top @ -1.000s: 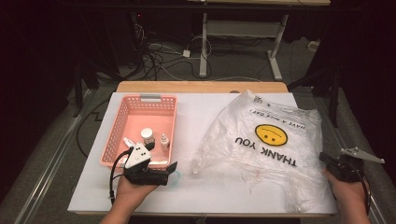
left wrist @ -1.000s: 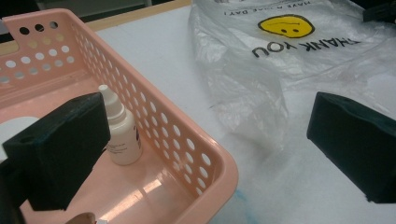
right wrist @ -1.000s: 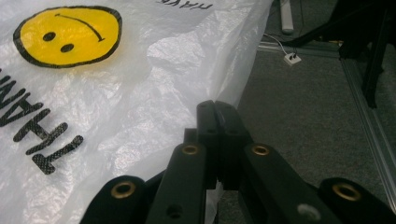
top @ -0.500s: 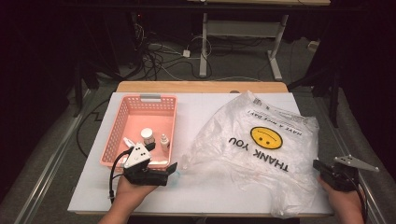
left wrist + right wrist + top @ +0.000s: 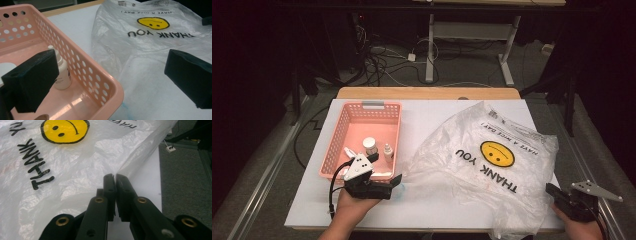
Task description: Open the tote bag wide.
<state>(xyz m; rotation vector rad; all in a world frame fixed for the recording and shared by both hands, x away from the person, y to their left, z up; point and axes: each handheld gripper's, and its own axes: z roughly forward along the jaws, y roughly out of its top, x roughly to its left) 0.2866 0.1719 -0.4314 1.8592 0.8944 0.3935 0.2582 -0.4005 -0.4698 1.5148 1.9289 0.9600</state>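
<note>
Clear plastic bag (image 5: 484, 165) with a yellow smiley face and "THANK YOU" in black letters, spread flat on the right half of the white surface (image 5: 422, 117). Near edge of the bag pinched in the right claw (image 5: 115, 176), jaws pressed tight together on the thin plastic. Right claw (image 5: 557, 192) at the near right corner of the surface, in a hand. Left claw (image 5: 397, 181) at the bag's left edge, jaws wide apart, holding nothing; one jaw over the bag, the other over the pink basket (image 5: 100, 82). Pink basket (image 5: 339, 150) just left of the bag. Inside it, a small white bottle (image 5: 370, 145) standing up and a smaller dropper bottle (image 5: 388, 150) beside it. Dark floor with cables (image 5: 382, 60) behind the surface.
</note>
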